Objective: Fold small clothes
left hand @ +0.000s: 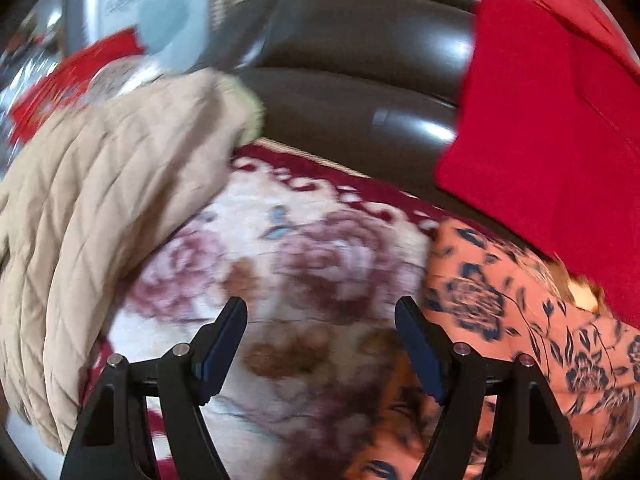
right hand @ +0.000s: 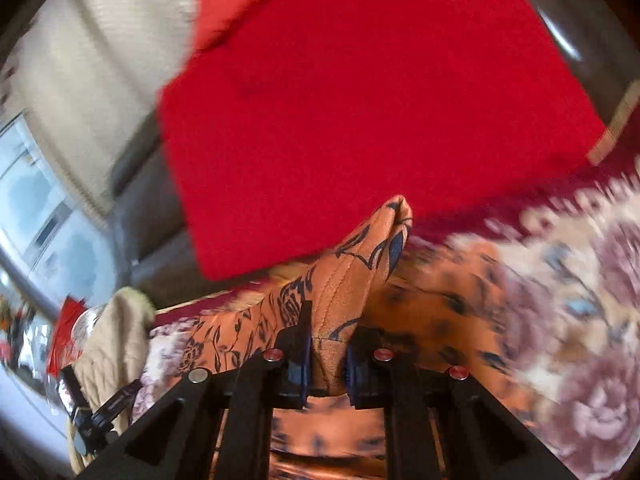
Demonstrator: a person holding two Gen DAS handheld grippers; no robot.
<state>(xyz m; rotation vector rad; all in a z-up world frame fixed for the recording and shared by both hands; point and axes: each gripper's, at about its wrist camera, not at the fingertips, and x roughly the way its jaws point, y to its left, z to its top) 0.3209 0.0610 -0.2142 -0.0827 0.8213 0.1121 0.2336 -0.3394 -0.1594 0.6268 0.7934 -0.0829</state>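
An orange garment with a dark blue flower print (left hand: 520,320) lies crumpled on a rose-patterned blanket (left hand: 312,248). My right gripper (right hand: 332,332) is shut on a bunched, stitched fold of this orange garment (right hand: 352,272), and the fold stands up between the pads, lifted off the blanket (right hand: 580,300). My left gripper (left hand: 321,304) hangs open over the blanket with nothing between its fingers. Its right finger sits just beside the garment's left edge.
A red cloth (left hand: 540,120) drapes over the dark leather sofa back (left hand: 352,80) behind the garment, and it fills the upper right wrist view (right hand: 360,100). A beige quilted jacket (left hand: 100,200) is heaped at the left, also (right hand: 116,328).
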